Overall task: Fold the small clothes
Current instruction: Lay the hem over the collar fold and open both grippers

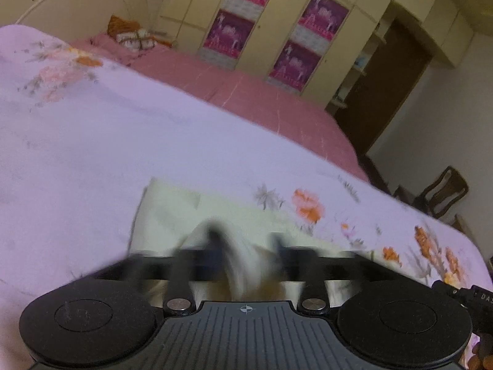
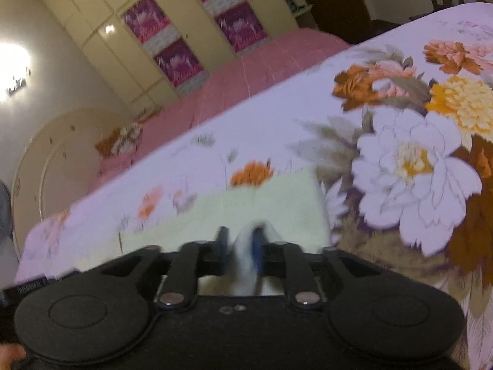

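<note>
Left wrist view: the left gripper is seen with its jaws spread wide, and a blurred fold of pale cloth stands loosely between them without being pressed by either finger. The small pale-green garment lies flat on the floral bedsheet, just ahead of the fingers, with its far edge and one corner clearly outlined against the lilac fabric. A pink bedspread and a wardrobe with magenta panels are visible behind.

From the right wrist view, the right gripper is shown with its jaws only partly parted; a white ridge of the same garment sits between the pads, and through the motion blur it cannot be told whether that cloth is pinched or already free.

The step in hand is judged to be the laying down of a fold: the raised edge appears to be in the course of being let go onto the garment's lower layer. For the next move, both grippers would need to be drawn clear without dragging the cloth, after which a fresh edge would have to be taken for a further fold, or the layers pressed flat.
</note>
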A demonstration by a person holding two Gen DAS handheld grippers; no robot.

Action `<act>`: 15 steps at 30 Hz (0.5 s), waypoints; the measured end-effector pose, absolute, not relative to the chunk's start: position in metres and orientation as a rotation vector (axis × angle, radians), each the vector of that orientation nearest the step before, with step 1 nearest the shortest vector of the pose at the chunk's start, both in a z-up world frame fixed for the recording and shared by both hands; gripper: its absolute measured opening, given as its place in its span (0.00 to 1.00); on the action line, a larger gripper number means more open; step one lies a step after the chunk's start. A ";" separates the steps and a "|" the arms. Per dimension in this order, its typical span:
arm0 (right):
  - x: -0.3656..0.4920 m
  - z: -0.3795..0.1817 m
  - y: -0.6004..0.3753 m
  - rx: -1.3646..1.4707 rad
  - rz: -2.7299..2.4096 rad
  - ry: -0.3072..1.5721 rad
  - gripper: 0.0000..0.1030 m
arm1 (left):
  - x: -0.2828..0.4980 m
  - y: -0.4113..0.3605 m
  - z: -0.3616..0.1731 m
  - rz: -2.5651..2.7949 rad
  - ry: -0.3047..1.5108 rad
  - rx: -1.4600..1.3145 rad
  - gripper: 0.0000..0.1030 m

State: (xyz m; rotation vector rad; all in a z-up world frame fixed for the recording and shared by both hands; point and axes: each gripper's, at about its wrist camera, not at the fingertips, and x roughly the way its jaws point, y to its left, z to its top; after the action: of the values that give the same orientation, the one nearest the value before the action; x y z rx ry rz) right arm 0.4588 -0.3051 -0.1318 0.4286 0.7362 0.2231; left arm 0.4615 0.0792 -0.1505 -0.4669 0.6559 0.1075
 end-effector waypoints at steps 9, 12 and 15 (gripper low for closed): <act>0.459 -0.131 -0.292 0.203 0.255 0.746 0.42 | 0.465 0.072 -0.157 0.086 0.679 -0.213 0.90; 0.458 -0.130 -0.283 0.159 0.265 0.736 0.45 | 0.471 0.077 -0.172 0.093 0.727 -0.215 0.78; 0.461 -0.130 -0.284 0.161 0.262 0.725 0.56 | 0.474 0.081 -0.175 0.107 0.720 -0.210 0.60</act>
State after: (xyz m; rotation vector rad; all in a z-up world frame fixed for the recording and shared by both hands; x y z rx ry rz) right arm 0.4608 -0.2842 -0.1296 0.1609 0.7249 0.2615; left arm 0.4744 0.0806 -0.1751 -0.2104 0.7200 0.1071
